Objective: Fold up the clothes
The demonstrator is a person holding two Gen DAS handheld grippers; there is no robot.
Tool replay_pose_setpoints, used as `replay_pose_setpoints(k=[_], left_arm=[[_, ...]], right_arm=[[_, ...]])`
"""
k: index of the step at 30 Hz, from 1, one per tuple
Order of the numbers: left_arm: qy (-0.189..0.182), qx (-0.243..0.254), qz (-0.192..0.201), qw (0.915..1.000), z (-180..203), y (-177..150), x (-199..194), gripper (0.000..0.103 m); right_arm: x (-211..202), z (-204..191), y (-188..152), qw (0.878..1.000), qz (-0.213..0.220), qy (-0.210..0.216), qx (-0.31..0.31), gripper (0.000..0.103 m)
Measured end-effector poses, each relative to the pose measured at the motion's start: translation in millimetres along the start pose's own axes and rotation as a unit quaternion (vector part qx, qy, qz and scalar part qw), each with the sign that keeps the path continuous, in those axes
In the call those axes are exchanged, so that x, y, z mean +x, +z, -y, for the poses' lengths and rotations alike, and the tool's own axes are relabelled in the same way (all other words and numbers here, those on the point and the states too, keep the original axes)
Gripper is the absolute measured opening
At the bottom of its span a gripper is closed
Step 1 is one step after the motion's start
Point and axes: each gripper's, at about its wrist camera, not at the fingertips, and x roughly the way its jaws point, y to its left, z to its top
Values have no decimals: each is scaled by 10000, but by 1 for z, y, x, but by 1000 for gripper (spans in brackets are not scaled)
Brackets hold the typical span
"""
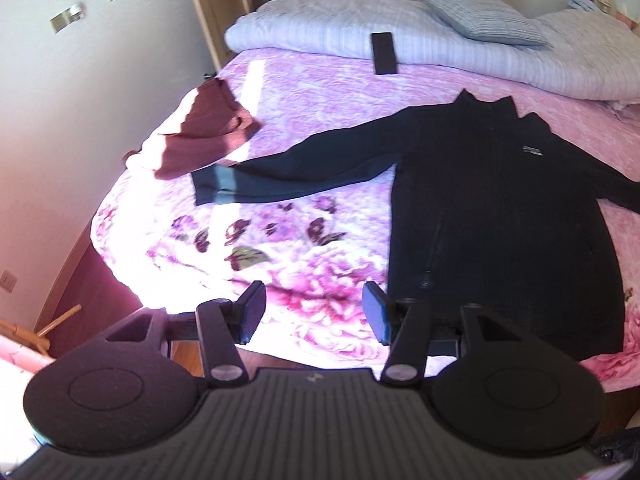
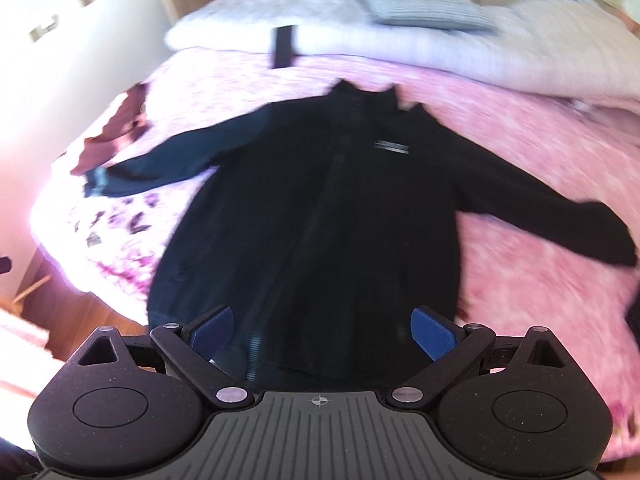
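Note:
A black zip jacket (image 1: 500, 208) (image 2: 320, 208) lies flat and face up on the pink floral bedspread (image 1: 280, 264), both sleeves spread out sideways. My left gripper (image 1: 314, 310) hovers open over the bedspread just left of the jacket's hem, nothing between its fingers. My right gripper (image 2: 322, 334) stands open wide above the jacket's lower hem, its blue pads (image 2: 434, 334) clear of the cloth. A maroon garment (image 1: 208, 136) (image 2: 116, 136) lies crumpled beyond the left sleeve's cuff.
A folded pale quilt (image 1: 360, 32) and a blue-grey pillow (image 1: 484, 18) fill the head of the bed, with a black remote (image 1: 382, 54) lying at the quilt's edge. The bed's left edge drops to a wooden floor (image 1: 188, 356); a wall stands at left.

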Motion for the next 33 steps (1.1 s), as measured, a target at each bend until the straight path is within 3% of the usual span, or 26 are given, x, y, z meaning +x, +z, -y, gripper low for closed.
replay_pose_setpoints(k=[8, 11, 16, 20, 21, 23, 27, 30, 32, 33], left_arm=[[264, -285, -130, 9992, -80, 6, 46, 50], [262, -182, -109, 9994, -116, 21, 79, 51], [34, -6, -146, 9999, -190, 53, 158, 51], [-27, 215, -318, 9993, -248, 74, 228, 51], [-45, 235, -369, 9990, -261, 79, 242, 51], [-106, 225, -421, 9988, -286, 84, 265, 51], [-134, 124, -602, 9980, -326, 79, 304, 51], [-103, -29, -882, 9960, -346, 65, 325, 51], [-77, -95, -1049, 9944, -353, 58, 333, 51], [-77, -109, -1098, 9939, -356, 56, 334, 51]], right_arm=[[46, -103, 46, 9895, 165, 753, -1219, 98], [77, -166, 67, 9786, 391, 727, -1886, 98], [162, -293, 103, 9554, 581, 859, -2765, 98], [256, -398, 125, 9348, 508, 1107, -3338, 97], [282, -422, 129, 9288, 479, 1143, -3492, 82], [335, -464, 132, 9153, 376, 1124, -3848, 64], [432, -522, 121, 8837, 224, 935, -4581, 64], [481, -548, 116, 8618, 254, 753, -5009, 64], [499, -556, 118, 8552, 302, 688, -5128, 64], [504, -557, 121, 8552, 332, 704, -5124, 57]])
